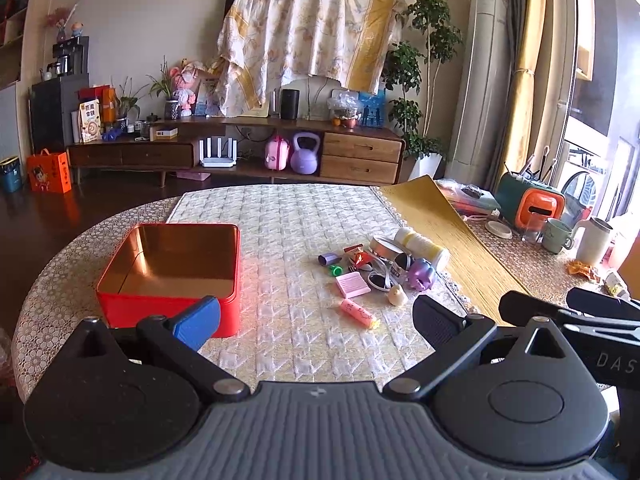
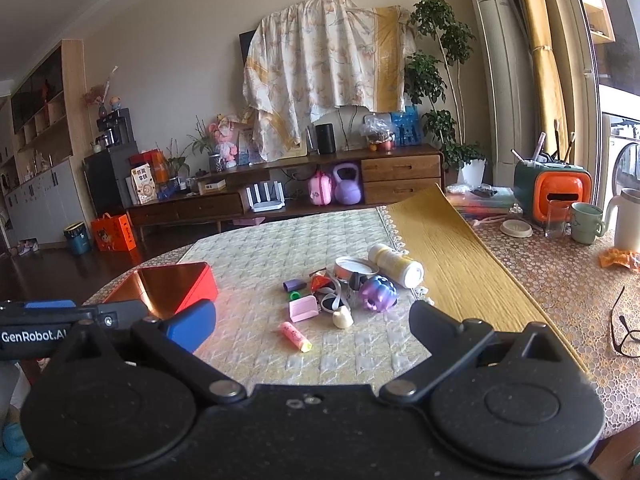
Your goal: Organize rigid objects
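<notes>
Both tools are spread wide and hold nothing. Ahead of the left tool [image 1: 316, 316], toward its blue finger, an open red metal tin with a gold inside [image 1: 172, 272] sits on the quilted worktop [image 1: 280, 220]. Ahead of the right tool [image 2: 312, 320] lies a pink marker with a yellow cap [image 2: 295, 336]; beyond it cluster a cream figurine [image 2: 343, 317], a purple toy [image 2: 378, 293] and a white bottle lying on its side [image 2: 396, 265].

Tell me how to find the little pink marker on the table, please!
Start at the big red tin box on the quilted table mat, then look right to the pile of small things. The pink marker lies alone on the near side of that pile, a pink stick with a yellow tip; the pink ribbed block beside it is flat and square.
</notes>
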A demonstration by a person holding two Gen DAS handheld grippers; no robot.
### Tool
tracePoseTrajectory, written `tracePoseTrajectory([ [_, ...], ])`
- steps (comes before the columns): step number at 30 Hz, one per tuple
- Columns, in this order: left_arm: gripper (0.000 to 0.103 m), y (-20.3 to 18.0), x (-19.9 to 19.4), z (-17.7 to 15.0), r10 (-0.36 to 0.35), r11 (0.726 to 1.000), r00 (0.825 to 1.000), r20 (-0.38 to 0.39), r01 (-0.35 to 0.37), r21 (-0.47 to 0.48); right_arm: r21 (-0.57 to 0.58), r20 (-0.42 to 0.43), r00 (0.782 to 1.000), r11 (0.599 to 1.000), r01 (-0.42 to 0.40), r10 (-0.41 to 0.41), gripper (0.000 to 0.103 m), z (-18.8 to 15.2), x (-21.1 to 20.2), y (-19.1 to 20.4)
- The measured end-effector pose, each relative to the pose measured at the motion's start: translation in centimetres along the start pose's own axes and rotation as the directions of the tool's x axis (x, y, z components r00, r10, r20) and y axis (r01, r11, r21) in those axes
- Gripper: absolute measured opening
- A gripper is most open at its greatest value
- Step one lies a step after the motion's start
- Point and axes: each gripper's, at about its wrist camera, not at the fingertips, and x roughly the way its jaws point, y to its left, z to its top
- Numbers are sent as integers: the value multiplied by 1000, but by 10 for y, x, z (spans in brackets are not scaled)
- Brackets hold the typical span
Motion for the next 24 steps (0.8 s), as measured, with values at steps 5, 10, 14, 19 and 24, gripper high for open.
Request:
tracePoseTrajectory([
  [5,103,1,2,2,-4,1000,1000,-5,4,-3,-7,0,1000,1000,-8,8,103,1,-1,-2],
  [10,103,-5,7,4,-11,1000,1000,-6,12,28,-9,-14,1000,1000,-17,17,103,4,3,-4],
  [14,103,-7,13,6,-14,1000,1000,-14,14,28,-11,-13,1000,1000,-19,19,103,4,5,-4],
  [19,103,-10,34,12,-17,999,999,-42,18,27,-46,-18,1000,999,-25,24,103,12,20,-9],
  [24,103,-14,63,19,-25,999,998,-63,27,41,-92,-39,999,996,-8,5,102,17,47,-21],
])
